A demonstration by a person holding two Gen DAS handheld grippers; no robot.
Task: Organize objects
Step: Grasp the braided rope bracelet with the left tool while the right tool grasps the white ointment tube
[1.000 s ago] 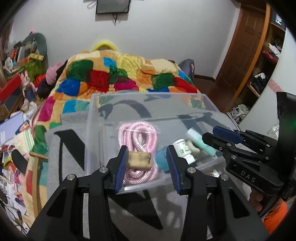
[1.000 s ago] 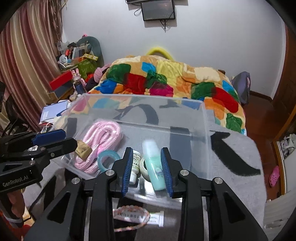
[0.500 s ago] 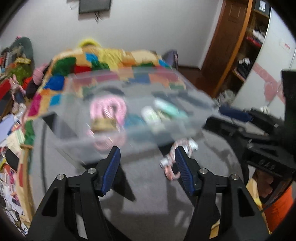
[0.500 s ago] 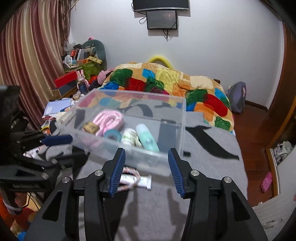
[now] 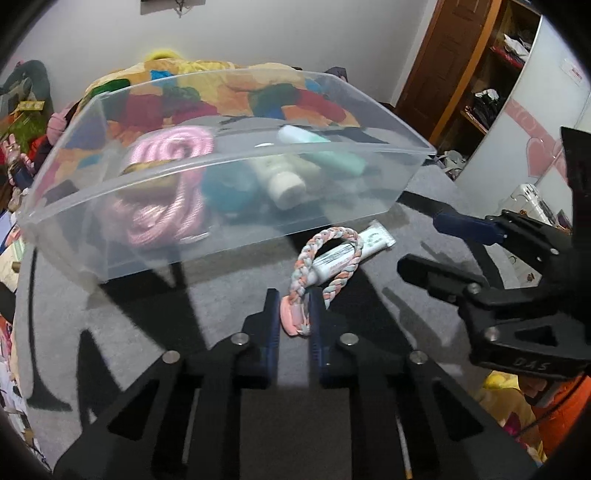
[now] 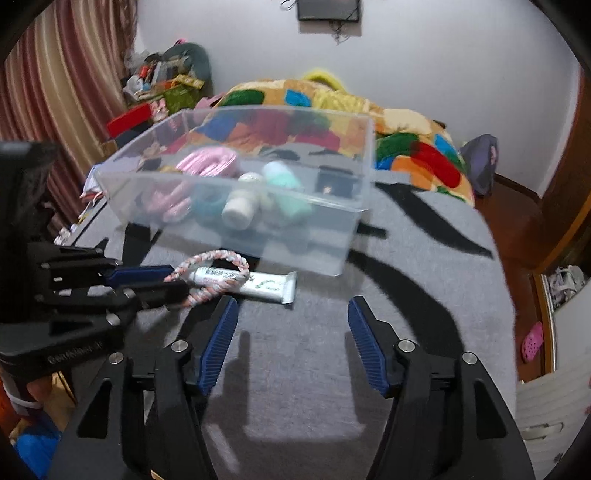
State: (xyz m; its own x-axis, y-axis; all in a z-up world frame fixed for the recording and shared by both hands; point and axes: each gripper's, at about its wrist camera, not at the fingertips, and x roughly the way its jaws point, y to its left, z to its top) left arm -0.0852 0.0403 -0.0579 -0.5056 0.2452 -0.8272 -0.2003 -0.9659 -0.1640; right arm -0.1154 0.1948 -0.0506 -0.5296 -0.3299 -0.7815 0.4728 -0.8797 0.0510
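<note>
Home bedroom, lived-in & cluttered. Bed w/ patchwork quilt [image 6: 332, 110] and grey blanket [image 6: 424, 288], striped curtains [image 6: 55, 85], wall-mounted TV [image 6: 328, 9], wooden door [image 5: 443, 62]. Open shelves [image 5: 495, 66] w/ clothes etc., pink clog [image 6: 532, 341] on wood floor.

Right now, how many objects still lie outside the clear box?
2. The braided ring lies before the clear box, its end between the left claw fingers. The white tube lies through the ring's loop. Others may be hidden.
</note>
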